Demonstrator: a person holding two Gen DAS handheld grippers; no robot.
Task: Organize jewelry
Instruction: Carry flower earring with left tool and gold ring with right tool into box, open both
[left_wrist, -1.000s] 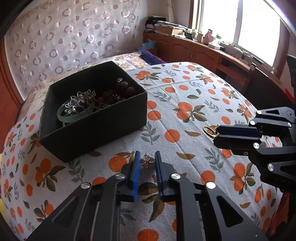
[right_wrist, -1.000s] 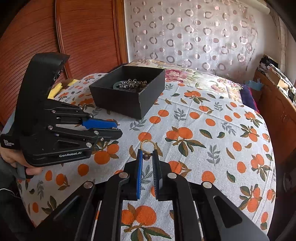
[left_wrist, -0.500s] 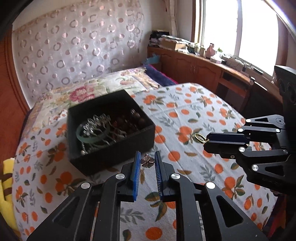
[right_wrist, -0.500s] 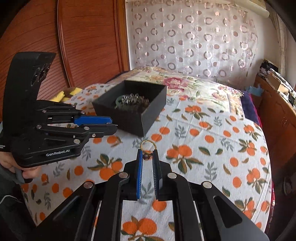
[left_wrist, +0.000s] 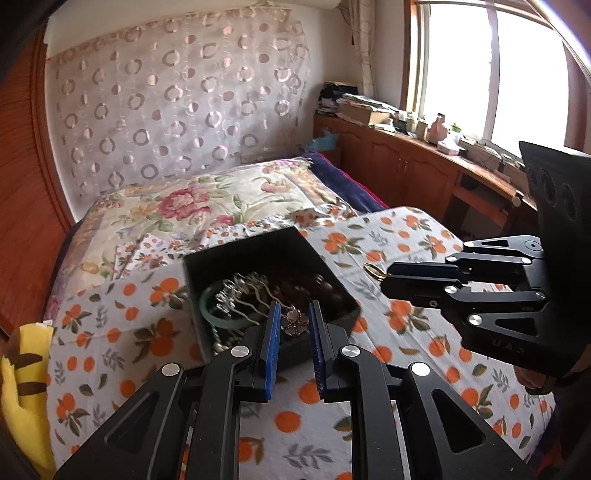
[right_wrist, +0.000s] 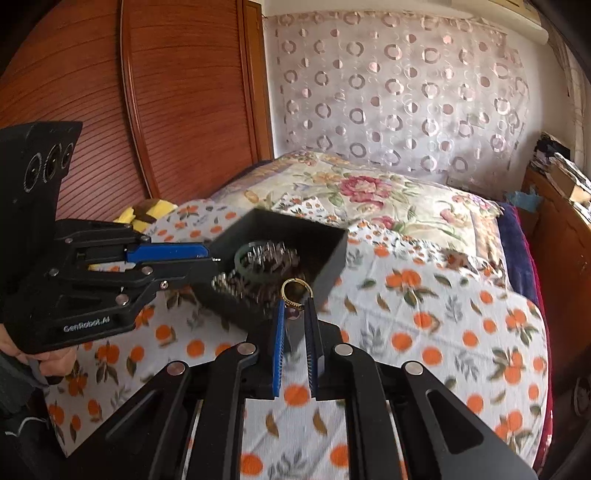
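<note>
Left wrist view: left gripper (left_wrist: 293, 325) clamps a small silvery flower-shaped piece (left_wrist: 293, 323), maybe an earring, over the black box (left_wrist: 229, 258) for dropping in. Right gripper (right_wrist: 295, 308) pinches a thin gold ring (right_wrist: 295, 290) near the box rim. Inside lie a green bangle (left_wrist: 210, 314) and dark beads (left_wrist: 314, 286).

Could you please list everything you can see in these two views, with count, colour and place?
box: one, black, open, on the orange-print cloth
bangle: one, green, inside the box
silver chain pieces: a tangle, silver, inside the box
dark beads: a cluster, dark red, inside the box
flower charm: one, silvery pink, between the left tongs' pads
ring: one, gold, at the right tongs' tips
plush toy: one, yellow, at the bed's edge
left tongs: black, blue pads, over the box
right tongs: black, blue pads, near the box
</note>
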